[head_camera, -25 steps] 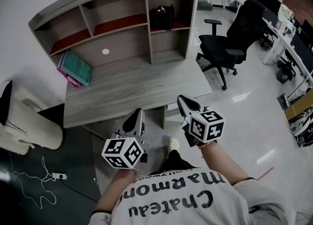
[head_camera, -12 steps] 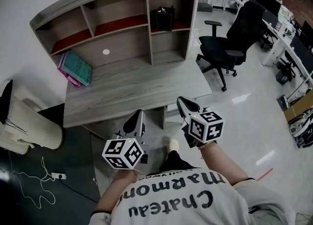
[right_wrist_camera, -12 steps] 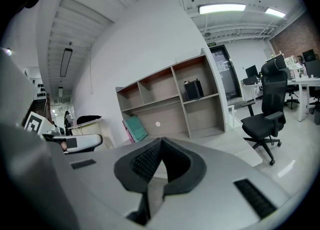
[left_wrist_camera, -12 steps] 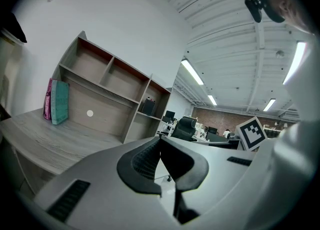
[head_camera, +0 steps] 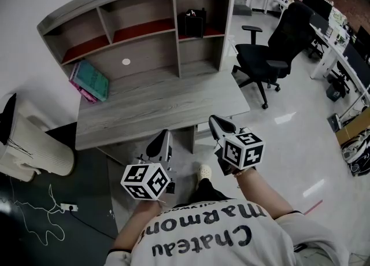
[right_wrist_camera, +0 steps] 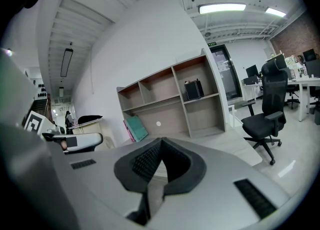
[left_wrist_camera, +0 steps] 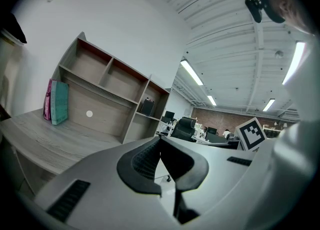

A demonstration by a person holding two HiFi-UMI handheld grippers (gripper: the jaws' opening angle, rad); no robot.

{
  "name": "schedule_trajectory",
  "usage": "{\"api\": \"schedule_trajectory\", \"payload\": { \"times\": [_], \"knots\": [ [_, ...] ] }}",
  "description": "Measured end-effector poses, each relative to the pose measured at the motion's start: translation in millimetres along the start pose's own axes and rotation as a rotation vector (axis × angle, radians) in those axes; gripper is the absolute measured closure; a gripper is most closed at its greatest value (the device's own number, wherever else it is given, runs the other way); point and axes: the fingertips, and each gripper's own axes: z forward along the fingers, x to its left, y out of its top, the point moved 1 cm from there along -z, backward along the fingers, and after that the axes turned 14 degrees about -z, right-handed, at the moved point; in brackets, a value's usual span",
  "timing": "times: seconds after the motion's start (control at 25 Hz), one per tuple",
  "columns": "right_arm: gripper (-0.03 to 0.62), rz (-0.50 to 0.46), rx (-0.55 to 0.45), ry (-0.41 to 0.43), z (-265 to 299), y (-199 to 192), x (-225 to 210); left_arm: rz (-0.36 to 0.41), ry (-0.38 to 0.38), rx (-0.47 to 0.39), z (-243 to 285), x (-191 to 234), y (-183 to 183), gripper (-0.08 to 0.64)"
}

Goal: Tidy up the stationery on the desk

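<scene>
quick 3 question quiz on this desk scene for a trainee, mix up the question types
1. True or false: the left gripper and the right gripper both have their fingers shut with nothing between them.
2. Where is the teal book?
A. in the top middle compartment
B. on the desk, at its left end
C. in a gripper
3. Fill in: the black box sits in the upper ____ compartment of the hutch.

Key: 1 true; 2 B; 3 right
</scene>
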Motion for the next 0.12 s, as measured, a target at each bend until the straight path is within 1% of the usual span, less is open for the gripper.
{"api": "schedule_trajectory", "payload": {
  "times": [0.12],
  "knots": [
    [0.580,0.003,0.003,-0.001,-1.1,-1.3,0.2,-0.002,0.004,0.004,-1.8,0.4,-1.7,0.545]
  ]
}}
